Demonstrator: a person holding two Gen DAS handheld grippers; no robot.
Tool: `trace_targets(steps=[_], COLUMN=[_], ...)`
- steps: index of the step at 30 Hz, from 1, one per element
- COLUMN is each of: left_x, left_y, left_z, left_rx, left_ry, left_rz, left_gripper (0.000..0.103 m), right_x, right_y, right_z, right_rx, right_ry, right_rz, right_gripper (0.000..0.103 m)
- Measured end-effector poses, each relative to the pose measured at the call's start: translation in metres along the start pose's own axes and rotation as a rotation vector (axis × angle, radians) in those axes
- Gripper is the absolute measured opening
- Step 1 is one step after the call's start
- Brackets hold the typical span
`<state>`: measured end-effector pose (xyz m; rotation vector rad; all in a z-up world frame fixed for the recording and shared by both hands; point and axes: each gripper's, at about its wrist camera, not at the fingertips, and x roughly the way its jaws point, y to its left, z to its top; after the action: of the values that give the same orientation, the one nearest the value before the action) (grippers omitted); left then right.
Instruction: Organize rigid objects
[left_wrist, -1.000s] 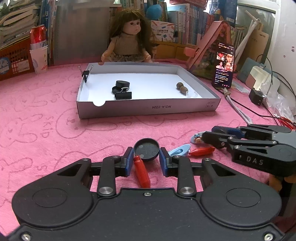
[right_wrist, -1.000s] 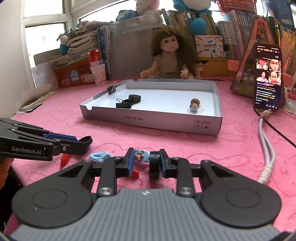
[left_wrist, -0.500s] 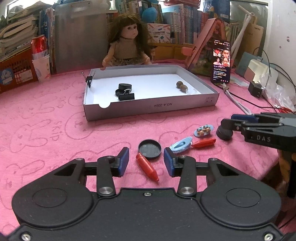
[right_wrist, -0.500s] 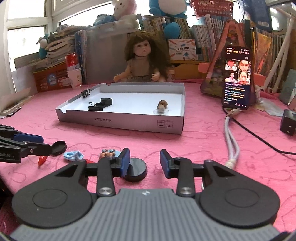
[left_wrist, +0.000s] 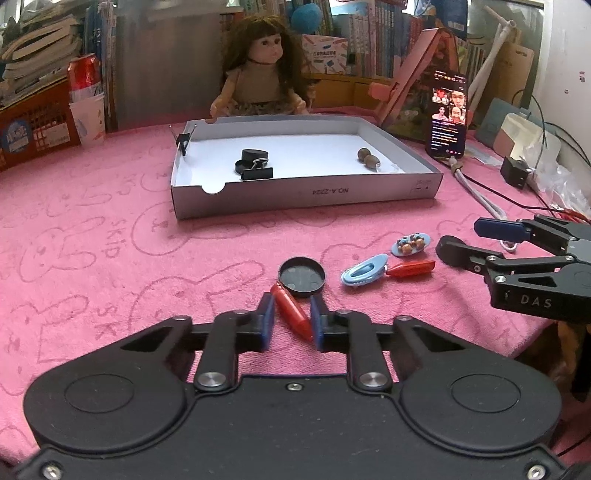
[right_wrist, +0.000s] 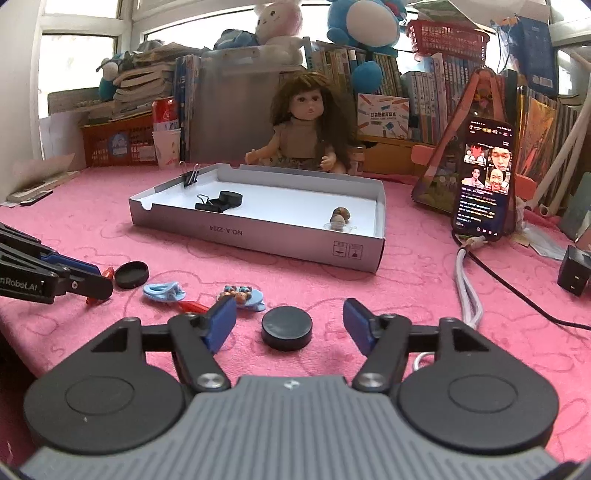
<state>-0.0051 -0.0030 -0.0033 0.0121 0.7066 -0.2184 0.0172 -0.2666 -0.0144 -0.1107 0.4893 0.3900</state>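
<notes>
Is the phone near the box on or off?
On. The phone stands propped upright, and its lit screen shows video faces and text.

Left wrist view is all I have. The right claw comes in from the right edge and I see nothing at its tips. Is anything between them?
Observer: Yes. A black puck lies flat on the pink cloth between the fingers of the right claw. Its jaws have just been opening, and neither pad touches the puck.
Operator: Anything crowding it?
Observer: The bear hair clip lies just past one fingertip, apart from the puck.
Operator: And the other side?
Observer: The white cable runs outside the other finger, well away from the puck.
</notes>
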Motion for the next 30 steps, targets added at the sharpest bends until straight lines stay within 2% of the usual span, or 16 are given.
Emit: trace_targets(steps=[3,7,13,19,22,30], left_x=[-0.002,-0.007,-0.017,-0.019,-0.020,-0.024], left_y=[0.001,0.008,0.013,0.013,0.018,0.035], left_z=[0.000,0.000,-0.004,-0.009,-0.009,-0.015], left_rx=[0.013,0.032,0.076,0.103,0.109,0.058], left_ry=[0.000,-0.004,0.006,0.008,0.013,0.027], left_rz=[0.000,0.025,0.049,0.068,0.103,0.146], left_gripper=[0.017,0.027,0.035,0.039,0.039,0.039], right_x=[0.001,0.001,0.003,0.005,0.005,0.007], right_y=[0.002,0.002,-0.001,0.001,0.001,-0.001], right_z=[-0.001,-0.003,-0.005,-0.006,-0.006,-0.007], right_rx=[-0.019,-0.023,0.001,0.005,0.000,0.019], right_ry=[0.002,0.009,0.018,0.020,0.021,0.023], right_rz=[-0.009,-0.014,-0.013,-0.014,-0.017,-0.021], right_gripper=[0.077,0.078,0.078,0.078,0.078,0.078])
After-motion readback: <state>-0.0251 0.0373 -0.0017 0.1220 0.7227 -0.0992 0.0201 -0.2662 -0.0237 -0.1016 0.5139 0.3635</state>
